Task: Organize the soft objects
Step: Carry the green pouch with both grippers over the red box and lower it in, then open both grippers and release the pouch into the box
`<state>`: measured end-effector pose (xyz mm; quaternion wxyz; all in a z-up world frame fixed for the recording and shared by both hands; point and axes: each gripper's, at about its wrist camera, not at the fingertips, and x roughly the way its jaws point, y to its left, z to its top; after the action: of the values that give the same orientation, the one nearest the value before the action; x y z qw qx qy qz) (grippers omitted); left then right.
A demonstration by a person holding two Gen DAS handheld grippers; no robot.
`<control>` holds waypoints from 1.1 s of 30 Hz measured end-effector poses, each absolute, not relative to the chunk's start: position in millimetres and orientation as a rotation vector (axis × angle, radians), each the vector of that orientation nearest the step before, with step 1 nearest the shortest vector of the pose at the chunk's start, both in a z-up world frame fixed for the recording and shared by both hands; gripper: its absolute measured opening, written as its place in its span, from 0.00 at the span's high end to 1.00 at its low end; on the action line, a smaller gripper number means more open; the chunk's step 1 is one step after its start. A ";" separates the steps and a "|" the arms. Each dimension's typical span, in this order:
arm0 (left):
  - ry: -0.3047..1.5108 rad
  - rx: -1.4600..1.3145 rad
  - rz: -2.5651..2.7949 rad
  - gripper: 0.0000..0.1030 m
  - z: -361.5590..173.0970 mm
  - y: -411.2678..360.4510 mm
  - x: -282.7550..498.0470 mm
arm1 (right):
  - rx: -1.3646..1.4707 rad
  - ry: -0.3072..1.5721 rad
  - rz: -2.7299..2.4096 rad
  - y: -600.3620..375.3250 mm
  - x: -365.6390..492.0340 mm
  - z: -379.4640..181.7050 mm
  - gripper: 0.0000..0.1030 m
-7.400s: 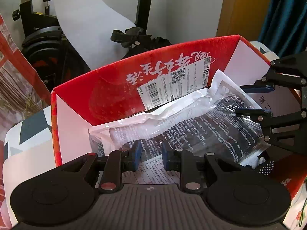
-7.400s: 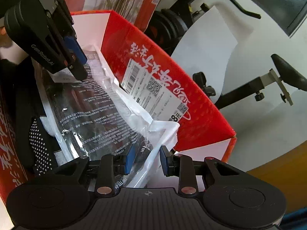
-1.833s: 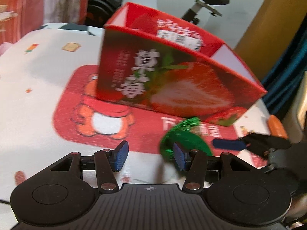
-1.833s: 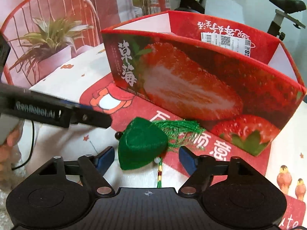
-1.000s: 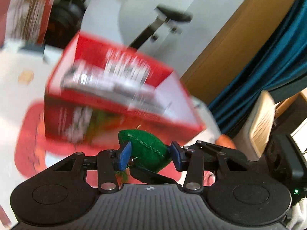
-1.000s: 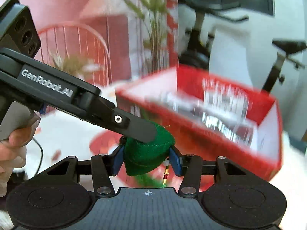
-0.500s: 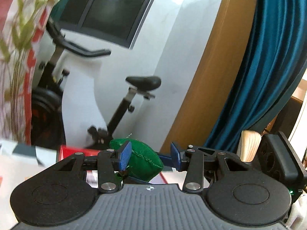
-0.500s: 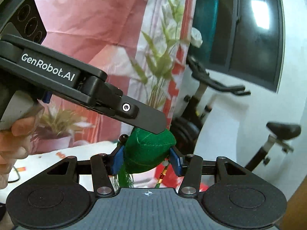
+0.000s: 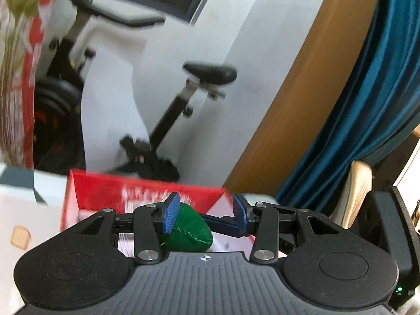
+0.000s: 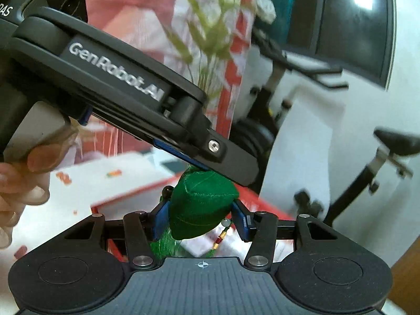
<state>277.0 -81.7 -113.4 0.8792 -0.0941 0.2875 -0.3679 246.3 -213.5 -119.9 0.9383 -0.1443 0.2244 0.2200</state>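
Both grippers pinch the green stuffed pouch [image 10: 202, 207] above the red box [image 9: 105, 191]; only the right gripper [image 10: 200, 221] view shows its tassel, beads and the left gripper [image 9: 207, 212] holder's hand [image 10: 18, 183].

Left wrist view. The left gripper [image 9: 204, 214] shows two blue pads, the left one against a green stuffed pouch [image 9: 187, 232]; whether the right pad touches the pouch cannot be told. The right gripper [image 9: 223, 223] reaches in from the right. Beyond lies a red box [image 9: 105, 190]. Farther off stand an exercise bike [image 9: 168, 120], a wooden panel [image 9: 302, 84] and a teal curtain [image 9: 367, 105].
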 end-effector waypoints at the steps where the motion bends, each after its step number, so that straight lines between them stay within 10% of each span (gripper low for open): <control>1: 0.619 -0.189 -0.763 0.55 -120.6 -84.6 280.9 | -0.286 0.479 0.449 -213.9 248.9 -127.5 0.54; 12: 0.698 -0.161 -0.679 0.53 -160.2 -93.3 312.1 | -0.169 0.575 0.307 -239.0 271.4 -158.9 0.54; 18: 0.628 -0.086 -0.598 0.32 -139.4 -80.1 302.0 | -0.059 0.565 0.153 -274.6 268.5 -150.9 0.51; 26: 0.502 -0.006 -0.466 0.00 -97.6 -54.1 259.2 | 0.012 0.509 0.127 -288.7 229.7 -118.4 0.00; 33: 0.447 0.035 -0.397 0.00 -66.4 -33.2 207.6 | 0.098 0.460 0.089 -285.5 178.3 -73.6 0.00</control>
<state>207.6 -33.2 -66.4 0.9556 0.0174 0.2200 -0.1954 178.3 -285.5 -73.6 0.9715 0.0484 0.2280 0.0441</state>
